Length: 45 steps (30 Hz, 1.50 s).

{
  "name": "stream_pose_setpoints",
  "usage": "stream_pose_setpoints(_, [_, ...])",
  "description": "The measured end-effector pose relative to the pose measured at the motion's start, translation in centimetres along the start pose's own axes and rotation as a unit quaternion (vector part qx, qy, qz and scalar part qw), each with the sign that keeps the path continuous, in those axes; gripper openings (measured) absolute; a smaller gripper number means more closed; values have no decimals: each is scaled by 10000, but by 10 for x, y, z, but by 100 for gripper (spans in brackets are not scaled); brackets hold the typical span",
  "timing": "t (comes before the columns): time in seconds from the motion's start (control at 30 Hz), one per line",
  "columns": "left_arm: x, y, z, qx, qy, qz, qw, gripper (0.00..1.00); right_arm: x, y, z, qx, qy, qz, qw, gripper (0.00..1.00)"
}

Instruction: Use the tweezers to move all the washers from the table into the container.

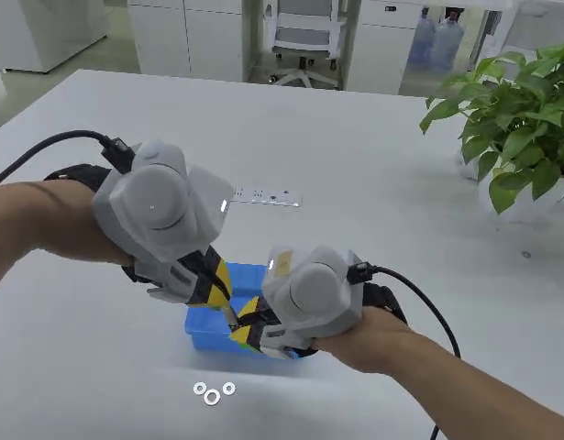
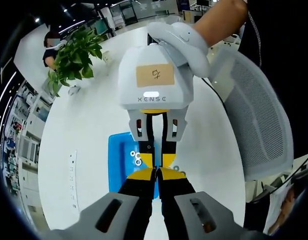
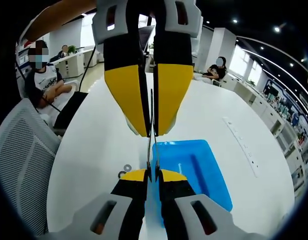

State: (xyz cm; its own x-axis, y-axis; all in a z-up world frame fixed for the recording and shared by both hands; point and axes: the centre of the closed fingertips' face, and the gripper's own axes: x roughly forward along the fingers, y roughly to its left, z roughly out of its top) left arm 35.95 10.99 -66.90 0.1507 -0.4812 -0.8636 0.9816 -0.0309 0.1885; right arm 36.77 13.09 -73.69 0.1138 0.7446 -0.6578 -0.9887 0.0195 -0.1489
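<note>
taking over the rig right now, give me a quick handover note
Left gripper: shut on the tweezers.
Right gripper: shut on the same tweezers, fingers tip to tip with the left's, above the blue container.
Things: three washers lie on the table on the person's side of the container. The left gripper view shows two rings that look like washers inside it.
Done: perhaps two in.
Left: let one gripper take the tweezers, then move the three across.

Shiny metal washers (image 1: 213,392) at lower centre, smooth glossy blue plastic container (image 1: 206,332) just above, on a matt white table (image 1: 373,156). Thin bare-metal tweezers (image 3: 149,152) mid-frame.
</note>
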Motion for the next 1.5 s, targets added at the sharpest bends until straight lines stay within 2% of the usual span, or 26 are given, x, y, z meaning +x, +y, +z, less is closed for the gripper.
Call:
stream_pose_setpoints(0.43, [9, -22, -10, -105, 58, -131, 9998, 7, 12, 22, -8, 11, -1, 212, 9998, 11])
stream_pose_setpoints(0.9, [26, -36, -21, -200, 154, -289, 9993, 7, 24, 38, -24, 189, 62, 400, 9990, 11])
stream_pose_setpoints(1.5, [38, -41, -27, -280, 182, -403, 9986, 7, 35, 45, -33, 297, 116, 559, 9979, 11])
